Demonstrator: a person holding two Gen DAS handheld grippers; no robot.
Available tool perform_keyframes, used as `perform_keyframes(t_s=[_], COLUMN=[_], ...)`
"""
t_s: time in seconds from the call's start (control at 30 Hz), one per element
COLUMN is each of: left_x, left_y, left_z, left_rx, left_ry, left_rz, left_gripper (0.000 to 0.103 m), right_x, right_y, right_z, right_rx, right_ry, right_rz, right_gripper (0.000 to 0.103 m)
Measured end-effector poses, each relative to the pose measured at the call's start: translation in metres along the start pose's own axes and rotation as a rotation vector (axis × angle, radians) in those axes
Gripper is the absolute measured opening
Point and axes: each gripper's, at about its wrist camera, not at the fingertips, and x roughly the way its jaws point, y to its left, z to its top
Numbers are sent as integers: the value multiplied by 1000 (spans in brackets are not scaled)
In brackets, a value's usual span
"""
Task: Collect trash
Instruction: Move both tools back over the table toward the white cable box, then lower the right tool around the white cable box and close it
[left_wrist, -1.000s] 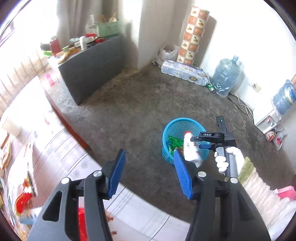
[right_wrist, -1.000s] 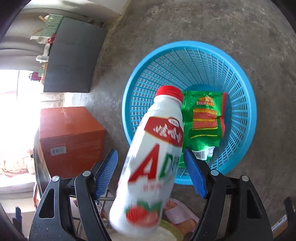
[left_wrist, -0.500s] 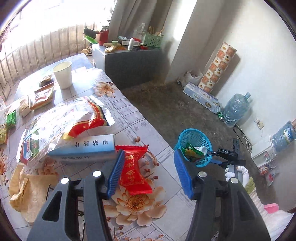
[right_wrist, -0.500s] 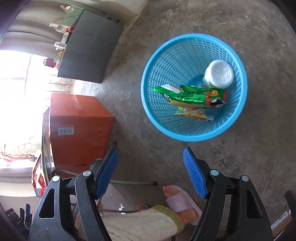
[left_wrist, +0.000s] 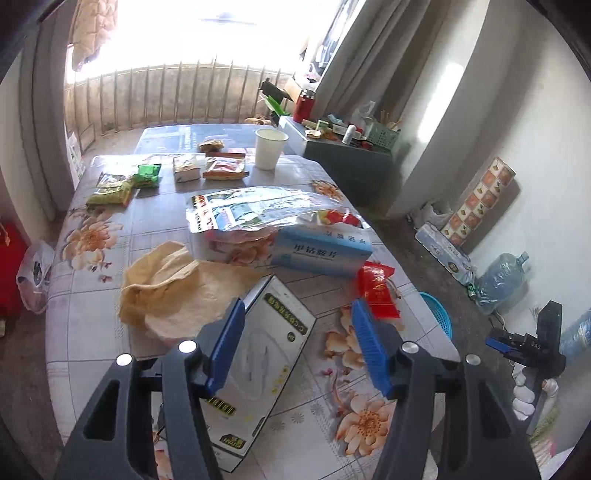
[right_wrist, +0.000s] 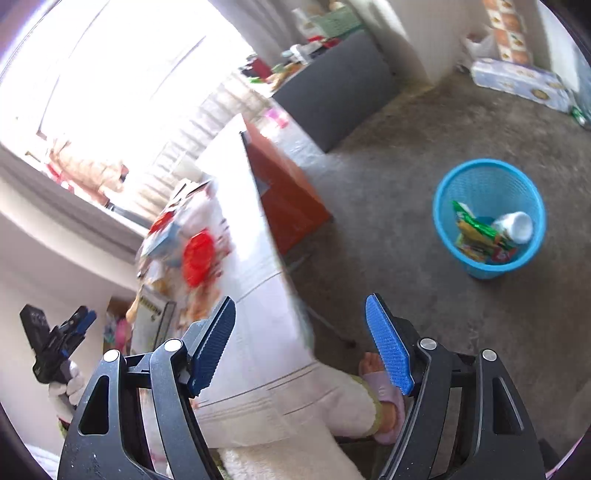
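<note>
My left gripper (left_wrist: 297, 345) is open and empty above the near end of the flowered table (left_wrist: 81, 332), over a flattened white carton (left_wrist: 266, 365). A red snack wrapper (left_wrist: 376, 291) lies just right of it. A blue-white box (left_wrist: 321, 251), a large clear bag (left_wrist: 258, 210) and a yellow cloth (left_wrist: 166, 291) lie beyond. My right gripper (right_wrist: 301, 343) is open and empty, off the table's side. The blue basket (right_wrist: 476, 173) on the floor holds a white bottle (right_wrist: 515, 227) and green wrappers (right_wrist: 472, 229).
Small snack packets (left_wrist: 110, 190) and a paper cup (left_wrist: 269, 147) sit at the table's far end. A grey cabinet (left_wrist: 347, 162) stands beyond it. Water jugs (left_wrist: 502, 277) and a boxed pack (left_wrist: 443, 251) line the right wall. My slippered foot (right_wrist: 384, 391) is below the right gripper.
The bottle left my right gripper and dropped into the basket. The right gripper swung away toward the table. The left gripper turned from the floor to over the table.
</note>
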Motion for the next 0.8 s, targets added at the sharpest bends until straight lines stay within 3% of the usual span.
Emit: perform_keyframes(t_s=[0.23,0.4,0.5,0.63,0.8], left_x=[-8,-4,3,16,28], left_y=[74,110,125,131,119], left_z=[-47,-71,-77,-84,-92], left_rx=[-220,-319,-353,-360,-324], left_ry=[-15,-6,-10,8,51], left_rz=[55,67,73,83,50], left_gripper=[58,58,58,58,56], right_x=[61,115,147,177,186], right_y=[118,184,206,223,223], right_z=[-24,-48,-57,-62,-61], right_rx=[-149,-183,-142,-112,-65], right_ry=[181,298,361,377,388], right_rz=[190,251,244,207,137], right_gripper=[72,75,75,77,77])
